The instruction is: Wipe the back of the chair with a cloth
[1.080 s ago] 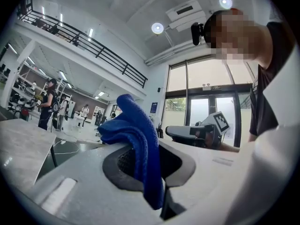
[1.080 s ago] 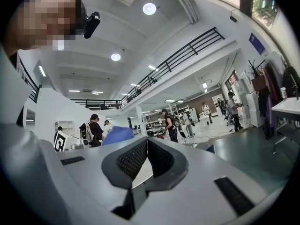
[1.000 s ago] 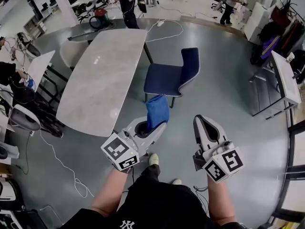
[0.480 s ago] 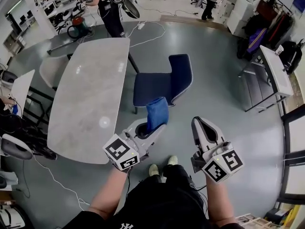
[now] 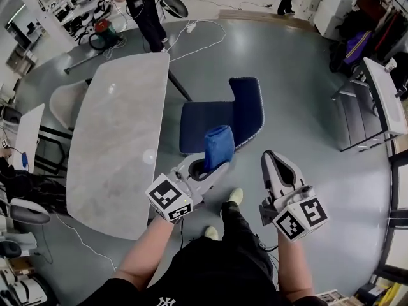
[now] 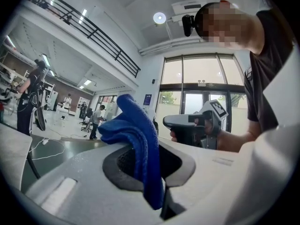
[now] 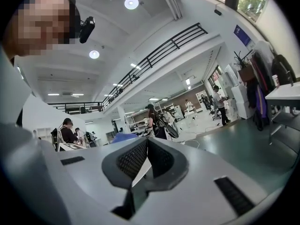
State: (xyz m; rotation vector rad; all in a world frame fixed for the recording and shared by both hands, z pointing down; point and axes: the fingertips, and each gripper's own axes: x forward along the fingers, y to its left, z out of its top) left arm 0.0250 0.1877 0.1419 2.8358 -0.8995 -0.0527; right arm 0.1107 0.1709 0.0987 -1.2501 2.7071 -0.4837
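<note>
A navy blue chair (image 5: 213,123) stands on the floor ahead, its backrest (image 5: 247,107) on the right side and its seat turned toward the table. My left gripper (image 5: 209,163) is shut on a folded blue cloth (image 5: 218,146), which stands up out of the jaws and hangs just before the seat's near edge. In the left gripper view the cloth (image 6: 136,139) fills the hollow of the left gripper (image 6: 152,172). My right gripper (image 5: 274,164) is held to the right of the chair, shut and with nothing in it, as the right gripper (image 7: 146,163) shows in its own view.
A long grey marble-topped table (image 5: 115,145) runs along the chair's left. A white chair (image 5: 64,104) sits beyond it. A desk (image 5: 389,91) stands at far right. A cable (image 5: 197,37) crosses the floor at the back, where people stand. My shoes (image 5: 233,197) are below the grippers.
I have stepped closer to the chair: it now lies just beyond the cloth instead of well ahead. Both grippers keep their pose, and the cloth stays in the left one.
</note>
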